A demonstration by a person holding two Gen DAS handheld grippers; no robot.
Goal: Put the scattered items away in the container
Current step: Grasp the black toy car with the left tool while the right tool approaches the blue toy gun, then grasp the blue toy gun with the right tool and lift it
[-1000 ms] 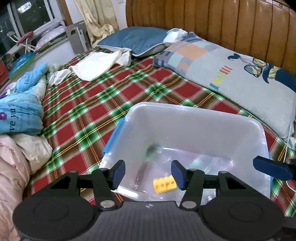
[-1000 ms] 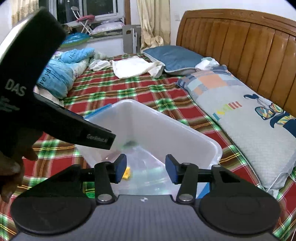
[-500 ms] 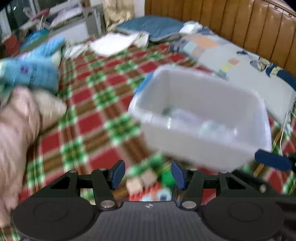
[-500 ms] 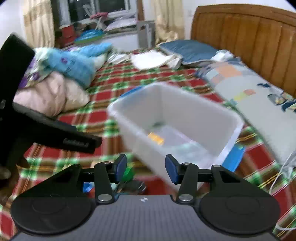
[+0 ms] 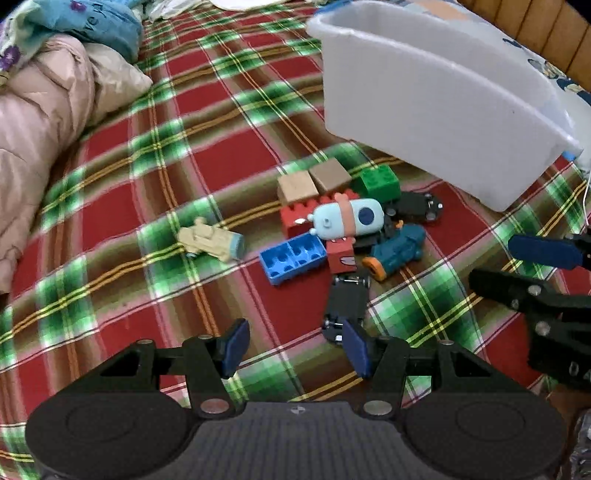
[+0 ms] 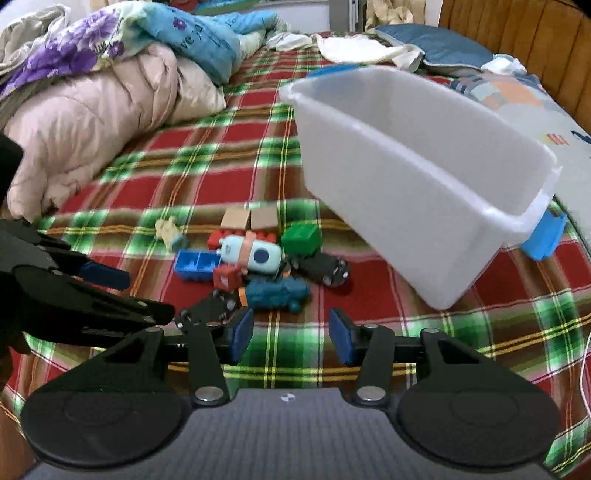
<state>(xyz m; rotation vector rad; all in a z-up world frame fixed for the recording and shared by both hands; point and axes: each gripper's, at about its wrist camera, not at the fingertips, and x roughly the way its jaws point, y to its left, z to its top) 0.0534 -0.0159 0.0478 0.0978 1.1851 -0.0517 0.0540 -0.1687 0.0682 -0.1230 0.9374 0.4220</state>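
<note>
A white plastic bin stands on the plaid bedspread, beyond a pile of toys. The pile holds a blue brick, a red brick, a green brick, two tan blocks, a light-blue capsule toy, a teal toy, black toy cars and a beige toy. My left gripper is open and empty just short of the pile. My right gripper is open and empty near the teal toy.
A pink and blue heap of quilts lies at the left. Pillows and a wooden headboard are behind the bin. A blue lid sits by the bin's right end. A white cable runs at the far right.
Both grippers have pulled back from over the bin and tipped down toward the toy pile, which now fills the middle of both views. Both stay open.
</note>
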